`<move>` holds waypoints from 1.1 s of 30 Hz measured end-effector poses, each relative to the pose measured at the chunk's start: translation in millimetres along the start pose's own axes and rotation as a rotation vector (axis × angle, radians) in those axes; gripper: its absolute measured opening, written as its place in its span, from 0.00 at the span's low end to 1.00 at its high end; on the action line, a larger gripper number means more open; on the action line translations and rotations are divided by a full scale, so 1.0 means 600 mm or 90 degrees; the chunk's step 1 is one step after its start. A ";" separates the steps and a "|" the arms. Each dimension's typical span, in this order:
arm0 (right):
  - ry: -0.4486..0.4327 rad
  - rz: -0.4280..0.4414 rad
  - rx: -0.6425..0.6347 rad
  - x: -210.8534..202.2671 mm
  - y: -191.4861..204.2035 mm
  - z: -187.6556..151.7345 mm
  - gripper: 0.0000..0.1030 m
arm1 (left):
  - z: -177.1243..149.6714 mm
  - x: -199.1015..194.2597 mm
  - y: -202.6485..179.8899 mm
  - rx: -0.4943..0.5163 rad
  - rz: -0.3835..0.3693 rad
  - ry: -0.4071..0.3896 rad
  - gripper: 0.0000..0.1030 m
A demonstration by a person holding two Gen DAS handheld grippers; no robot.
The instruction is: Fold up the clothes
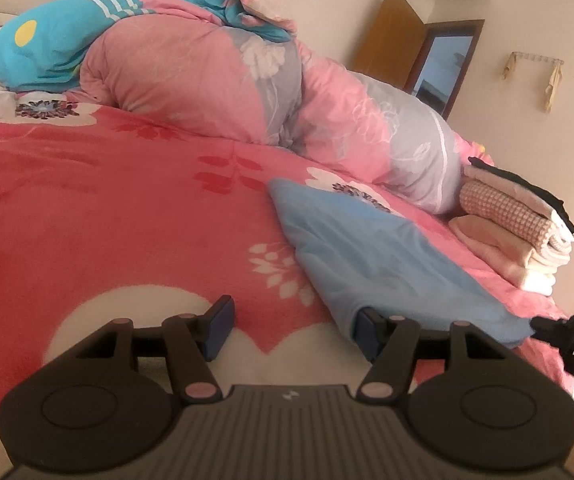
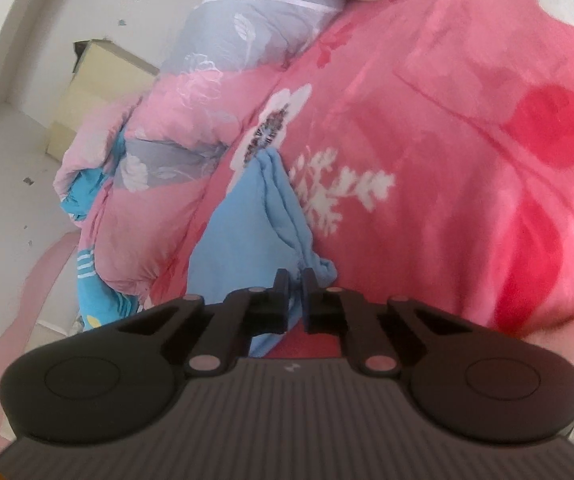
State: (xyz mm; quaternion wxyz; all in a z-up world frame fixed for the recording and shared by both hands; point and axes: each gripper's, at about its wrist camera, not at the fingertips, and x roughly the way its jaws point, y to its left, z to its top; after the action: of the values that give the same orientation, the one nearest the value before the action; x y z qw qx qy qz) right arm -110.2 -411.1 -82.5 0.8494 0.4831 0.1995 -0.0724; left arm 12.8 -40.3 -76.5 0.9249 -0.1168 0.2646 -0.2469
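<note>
Pink floral blanket (image 1: 127, 208) covered the bed; my left gripper (image 1: 291, 330) stood wide, empty; my right gripper (image 2: 295, 296) pinched the light-blue garment (image 1: 367, 248); folded stack (image 1: 519, 224) lay nearby

No words or numbers can be read anywhere. The only mark is a small pale logo on each hand-held gripper's ribbed body (image 1: 288, 395), too tiny to make out.

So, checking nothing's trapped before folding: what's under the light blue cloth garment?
The light blue cloth garment lies on the pink floral fleece blanket; anything beneath its middle is covered.
</note>
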 end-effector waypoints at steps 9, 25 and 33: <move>-0.028 0.033 -0.058 0.014 0.028 0.026 0.03 | -0.001 0.000 -0.007 0.011 0.017 0.002 0.62; 0.023 -0.052 -0.114 0.038 -0.002 -0.002 0.03 | -0.019 -0.013 -0.024 0.060 0.060 0.006 0.62; 0.025 -0.053 -0.128 0.037 -0.003 -0.003 0.03 | -0.008 -0.032 0.016 0.000 -0.001 0.025 0.62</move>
State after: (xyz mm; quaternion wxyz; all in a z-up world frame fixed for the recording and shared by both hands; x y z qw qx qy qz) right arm -91.3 -408.9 -93.7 0.8858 0.3878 0.2427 -0.0777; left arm -0.3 -22.6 -75.4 0.9194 -0.1124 0.2824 -0.2494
